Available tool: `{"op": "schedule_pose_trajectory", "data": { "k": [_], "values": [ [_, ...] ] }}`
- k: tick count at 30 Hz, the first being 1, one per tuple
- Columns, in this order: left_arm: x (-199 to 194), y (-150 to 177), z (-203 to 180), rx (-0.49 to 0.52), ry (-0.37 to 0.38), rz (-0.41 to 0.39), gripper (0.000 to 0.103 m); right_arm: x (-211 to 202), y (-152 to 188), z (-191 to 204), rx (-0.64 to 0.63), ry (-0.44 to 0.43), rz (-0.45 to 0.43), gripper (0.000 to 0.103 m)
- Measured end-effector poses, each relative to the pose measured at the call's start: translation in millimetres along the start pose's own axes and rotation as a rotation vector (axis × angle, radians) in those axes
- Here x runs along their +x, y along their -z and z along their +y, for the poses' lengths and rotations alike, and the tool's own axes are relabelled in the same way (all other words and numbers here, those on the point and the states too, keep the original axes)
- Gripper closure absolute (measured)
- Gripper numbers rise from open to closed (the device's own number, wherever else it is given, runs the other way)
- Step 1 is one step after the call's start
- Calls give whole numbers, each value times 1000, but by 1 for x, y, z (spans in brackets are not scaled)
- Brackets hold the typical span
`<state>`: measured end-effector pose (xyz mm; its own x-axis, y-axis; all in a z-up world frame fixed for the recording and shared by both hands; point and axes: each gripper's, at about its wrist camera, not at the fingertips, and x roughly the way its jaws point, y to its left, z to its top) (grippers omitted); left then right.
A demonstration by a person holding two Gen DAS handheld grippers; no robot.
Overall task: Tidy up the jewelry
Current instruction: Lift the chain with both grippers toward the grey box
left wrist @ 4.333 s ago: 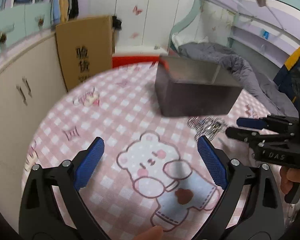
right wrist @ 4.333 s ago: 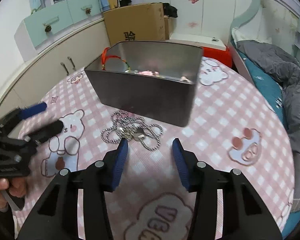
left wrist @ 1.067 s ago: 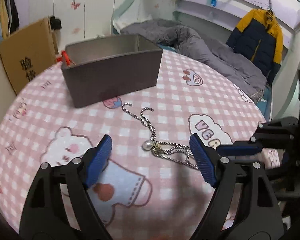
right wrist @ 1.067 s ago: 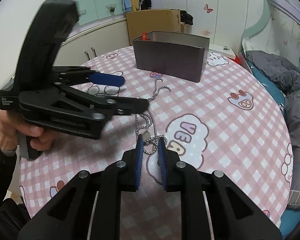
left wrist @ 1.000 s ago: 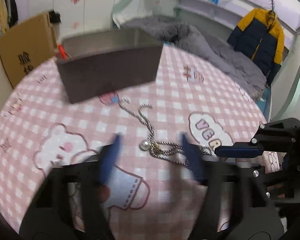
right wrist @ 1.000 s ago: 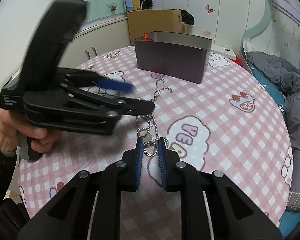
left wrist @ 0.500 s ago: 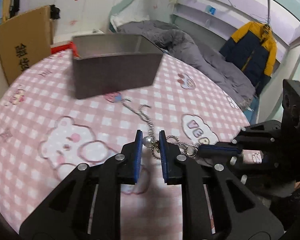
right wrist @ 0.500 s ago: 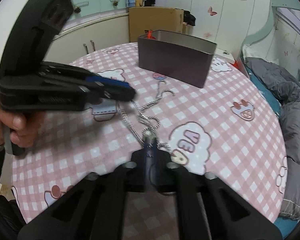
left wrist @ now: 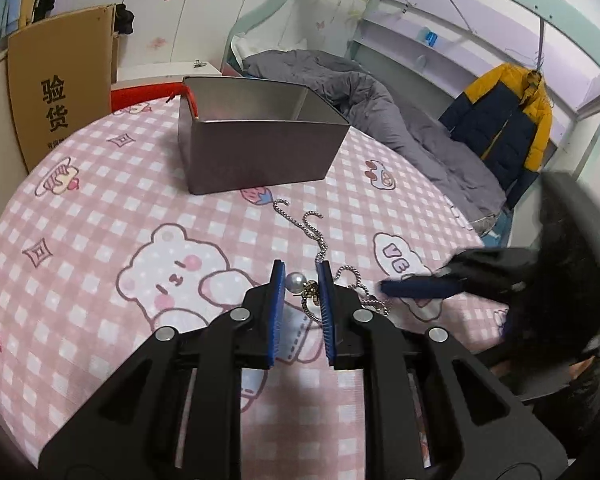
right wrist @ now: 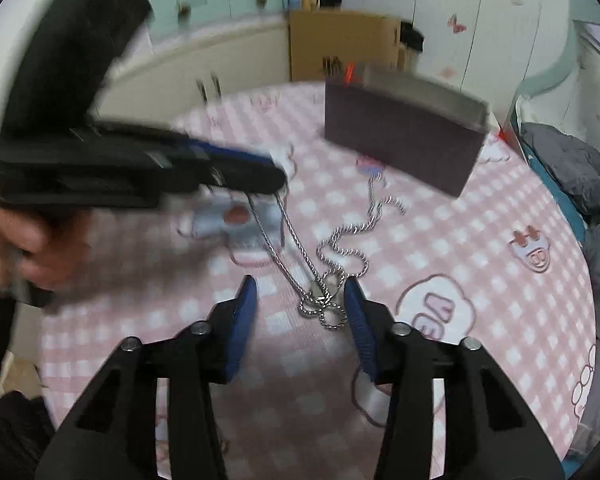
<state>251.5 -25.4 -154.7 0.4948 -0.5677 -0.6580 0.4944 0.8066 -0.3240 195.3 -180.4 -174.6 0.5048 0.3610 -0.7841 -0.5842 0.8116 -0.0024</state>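
A silver chain necklace (left wrist: pixel 315 236) with a pearl pendant (left wrist: pixel 294 281) lies partly on the pink checked tablecloth (left wrist: pixel 100 216). My left gripper (left wrist: pixel 300 280) is shut on the pearl end and lifts it. In the right wrist view the chain (right wrist: pixel 300 256) hangs from the left gripper's fingers (right wrist: pixel 240 172) down to a tangle on the cloth. My right gripper (right wrist: pixel 300 300) is open around that tangle (right wrist: pixel 324 304), not holding it. A dark metal box (left wrist: pixel 256 144) stands behind the chain, also in the right wrist view (right wrist: pixel 400 136).
A cardboard box (left wrist: pixel 56 92) stands at the table's far left edge. A bed with a grey duvet (left wrist: pixel 364 96) lies beyond the table. A red cord (left wrist: pixel 190 100) hangs over the box's left corner. White cupboards (right wrist: pixel 204 68) are behind.
My left gripper has closed on the pearl end and lifted it. My right gripper has opened and let go of the chain.
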Motion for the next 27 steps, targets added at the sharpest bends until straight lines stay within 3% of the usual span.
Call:
{"op": "schedule_pose_trajectory", "data": {
  "k": [2,8,16,17,18,19,20,24,25,26,27],
  "values": [
    [-5,3,7,-24,13,-9,86,1,1,-5,23,-6,-9,88],
    [-19,13,40,-107,3,-30,86,-12,17,-25,72,44,-6,88],
    [-14,19,26,-58,-22,-23,86,-18,22,-31,98,31,-16,88],
    [-10,20,21,-39,-28,-10,79,-19,22,-31,99,27,-17,88],
    [-6,21,16,-17,-46,0,51,-20,23,-31,99,27,-18,88],
    [-5,22,14,-5,-70,2,31,-19,23,-31,100,27,-18,88],
    [-4,22,9,10,-100,-8,18,-20,23,-32,102,26,-19,88],
    [4,21,0,49,-148,7,19,-21,24,-31,101,24,-21,88],
    [11,21,0,49,-172,43,25,-21,24,-31,101,23,-22,88],
    [18,21,0,50,-187,75,45,-21,23,-30,102,19,-24,88],
    [19,20,-1,59,-207,77,52,-21,23,-30,103,17,-25,88]
  ]
}}
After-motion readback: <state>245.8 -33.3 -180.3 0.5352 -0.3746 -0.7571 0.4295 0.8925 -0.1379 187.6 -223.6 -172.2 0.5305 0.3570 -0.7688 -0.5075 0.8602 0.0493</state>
